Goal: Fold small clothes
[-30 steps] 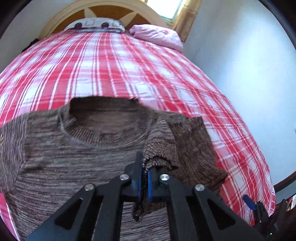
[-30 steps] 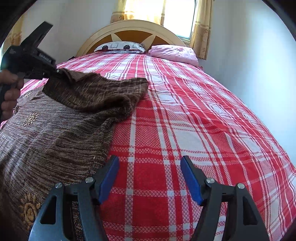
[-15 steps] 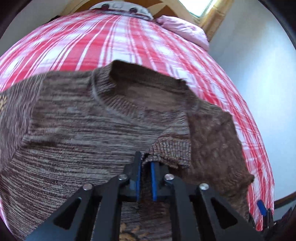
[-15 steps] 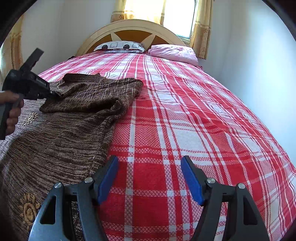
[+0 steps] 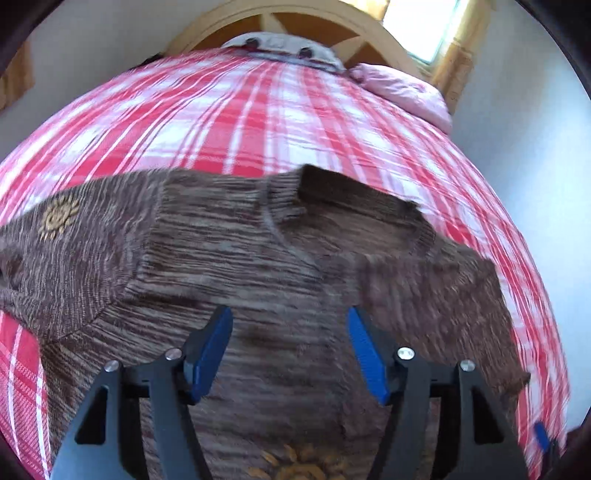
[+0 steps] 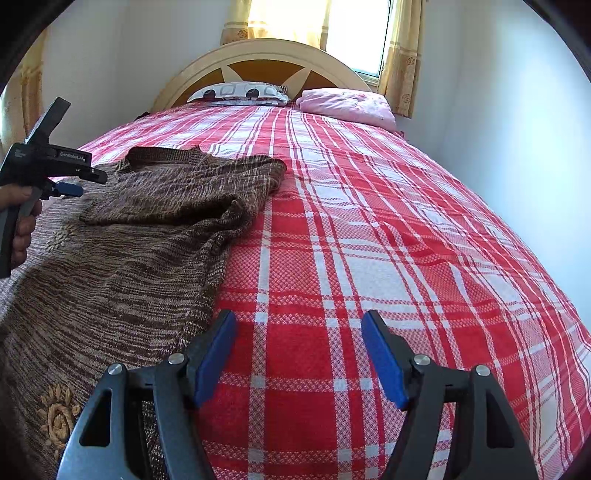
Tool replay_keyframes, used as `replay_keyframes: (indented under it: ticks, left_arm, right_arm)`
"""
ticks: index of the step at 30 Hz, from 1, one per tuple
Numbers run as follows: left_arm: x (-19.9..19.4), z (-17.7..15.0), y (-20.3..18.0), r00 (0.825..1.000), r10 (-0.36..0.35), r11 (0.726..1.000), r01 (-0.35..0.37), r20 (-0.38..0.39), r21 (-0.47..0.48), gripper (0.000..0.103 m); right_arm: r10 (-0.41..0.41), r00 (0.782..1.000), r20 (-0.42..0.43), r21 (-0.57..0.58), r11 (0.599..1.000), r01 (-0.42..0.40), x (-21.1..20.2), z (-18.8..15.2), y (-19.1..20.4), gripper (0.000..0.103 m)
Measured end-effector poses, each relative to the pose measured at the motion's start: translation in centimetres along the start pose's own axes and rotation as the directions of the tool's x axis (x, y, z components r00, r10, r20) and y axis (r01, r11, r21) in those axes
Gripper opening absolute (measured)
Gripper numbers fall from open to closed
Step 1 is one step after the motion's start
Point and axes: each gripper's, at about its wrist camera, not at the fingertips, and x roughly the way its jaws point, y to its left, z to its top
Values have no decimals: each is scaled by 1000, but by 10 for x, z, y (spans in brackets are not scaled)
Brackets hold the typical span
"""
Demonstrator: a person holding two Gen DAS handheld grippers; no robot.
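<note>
A brown knitted sweater [image 5: 240, 258] with gold sun embroidery lies flat on the red plaid bedspread [image 5: 240, 122]. Its right sleeve [image 5: 436, 295] is folded in over the body. My left gripper [image 5: 290, 350] is open and empty, just above the sweater's chest. In the right wrist view the sweater [image 6: 122, 258] lies at the left with the folded sleeve [image 6: 184, 195] on top, and the left gripper [image 6: 79, 184] hovers over it. My right gripper [image 6: 299, 354] is open and empty, low over the bedspread [image 6: 369, 240] beside the sweater's right edge.
A patterned pillow [image 6: 240, 92] and a pink pillow [image 6: 347, 105] lie at the wooden headboard [image 6: 266, 66]. A white wall [image 6: 517, 129] runs along the bed's right side. A curtained window [image 6: 317, 26] is behind the headboard.
My left gripper has opened and let go of the sleeve cuff, which now lies folded on the sweater's body; it has drawn back leftward. My right gripper has stayed still.
</note>
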Motion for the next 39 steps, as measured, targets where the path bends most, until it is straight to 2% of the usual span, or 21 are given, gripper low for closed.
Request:
replay_keyframes:
  ticks: [3,6,9,11,13,14,15,16,18,20,24,29,32,35,39]
  left_arm:
    - [-3,-12,-27,1000,14,991,-15,4,130,68]
    - [1,-19,-36,999,31,978,-33,11,204,71]
    - [16,-17,-30,998,56,978,-52,-17,202,72]
    - [18,-17,-23,999,28,987,-23,-30,160,75]
    - [18,-19,-25,999,20,985,-15,-28,172,78]
    - [18,-20,-26,999,29,982,-24,-25,189,79]
    - [18,-22,-27,999,34,979,-29,-19,203,79]
    - [18,-23,-28,999,35,977,-32,-13,211,79]
    - [17,-25,-26,999,48,976,-47,-2,212,81]
    - [17,-28,-24,996,92,975,-93,15,204,91]
    - [21,-25,-20,993,119,977,-118,5,179,98]
    - [16,-31,-19,995,96,978,-93,-4,184,103]
    - [14,-34,-17,996,91,980,-90,1,178,103]
    - [15,-36,-21,994,108,976,-107,2,190,103]
    - [15,-37,-21,994,105,977,-103,2,187,103]
  right_arm:
    - [6,1000,29,32,999,-7,-9,3,-8,71]
    - [-7,999,35,28,1000,6,-14,23,-9,71]
    - [8,999,51,8,1000,-8,-7,51,3,71]
    - [42,999,17,-5,999,-42,10,64,14,71]
    - [94,995,-39,-6,995,-95,36,73,28,71]
    - [105,991,-78,-13,994,-106,52,76,34,65]
    - [71,992,-101,-27,997,-75,63,76,38,43]
    - [25,993,-114,-35,999,-29,71,75,37,37]
    - [37,991,-130,48,998,-31,80,71,20,39]
    - [59,988,-144,107,993,-43,82,66,4,45]
    - [21,988,-151,63,998,-12,80,62,9,46]
    - [5,989,-146,59,998,3,69,68,10,46]
    - [-33,998,-61,57,998,37,43,77,17,49]
    - [3,999,35,20,1000,-4,27,96,33,50]
    - [111,994,20,6,994,-111,49,119,54,50]
